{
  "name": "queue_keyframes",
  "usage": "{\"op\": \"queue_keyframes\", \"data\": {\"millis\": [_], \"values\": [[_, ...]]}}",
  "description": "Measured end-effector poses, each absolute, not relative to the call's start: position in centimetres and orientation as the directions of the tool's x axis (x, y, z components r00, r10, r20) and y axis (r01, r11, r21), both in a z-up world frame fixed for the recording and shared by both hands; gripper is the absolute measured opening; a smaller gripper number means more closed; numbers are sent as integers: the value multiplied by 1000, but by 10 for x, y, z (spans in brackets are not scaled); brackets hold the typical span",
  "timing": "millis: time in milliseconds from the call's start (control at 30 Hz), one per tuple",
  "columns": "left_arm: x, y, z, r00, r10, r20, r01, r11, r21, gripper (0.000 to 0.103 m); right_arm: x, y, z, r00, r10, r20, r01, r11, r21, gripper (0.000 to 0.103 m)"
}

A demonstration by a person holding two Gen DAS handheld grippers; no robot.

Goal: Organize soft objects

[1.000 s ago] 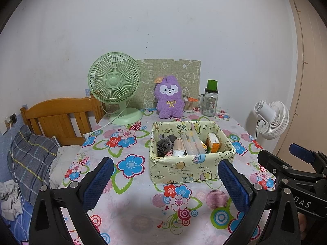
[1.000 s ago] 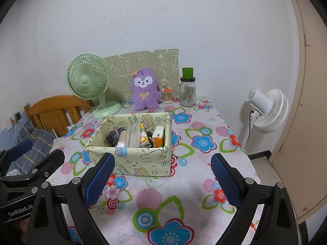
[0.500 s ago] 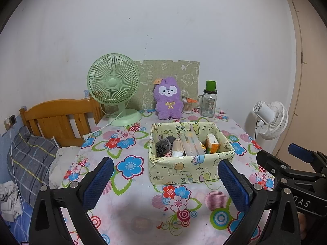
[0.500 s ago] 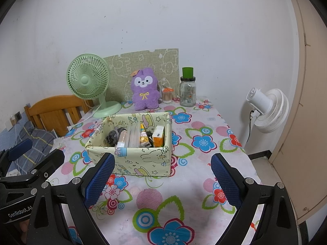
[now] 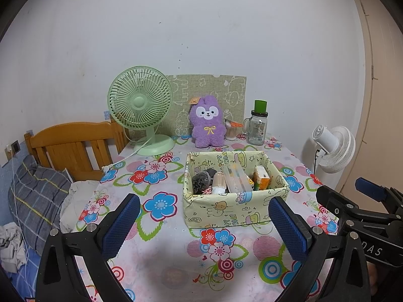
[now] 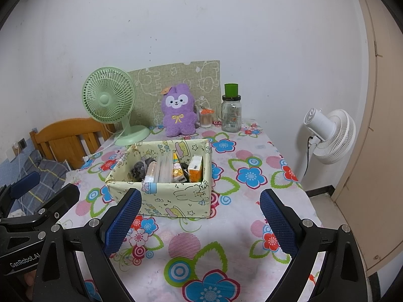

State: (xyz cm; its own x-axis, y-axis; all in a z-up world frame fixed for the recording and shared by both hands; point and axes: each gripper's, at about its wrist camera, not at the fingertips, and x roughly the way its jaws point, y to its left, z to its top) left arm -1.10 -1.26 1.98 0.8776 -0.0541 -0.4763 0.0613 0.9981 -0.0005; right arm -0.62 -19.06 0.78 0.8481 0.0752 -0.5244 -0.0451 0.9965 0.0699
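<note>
A flowered bench (image 5: 161,264) stands against a white wall. The purple plush (image 5: 207,122) sits upright at its far edge, behind the fabric box (image 5: 234,207). Since a second ago nothing has shifted, so the stage stays unclear; left tool (image 5: 201,225) and right tool (image 6: 199,220) hover wide, empty.

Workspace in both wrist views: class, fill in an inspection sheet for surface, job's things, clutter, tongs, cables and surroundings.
Surface: floral tablecloth.
Job's things: purple plush rabbit upright at the back; fabric storage box holding small items.
Clutter: green desk fan, glass mug jar.
Tongs: left tongs and right tongs open, empty.
Cables: white fan cord on the table.
Surroundings: wooden headboard, white floor fan.
</note>
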Motion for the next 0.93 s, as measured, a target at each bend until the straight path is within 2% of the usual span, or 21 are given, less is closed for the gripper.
{"op": "queue_keyframes", "data": {"millis": [933], "values": [[-21, -14, 27, 890, -55, -453, 59, 998, -5, 103, -14, -193, 20, 869, 71, -490, -41, 997, 72, 97]]}}
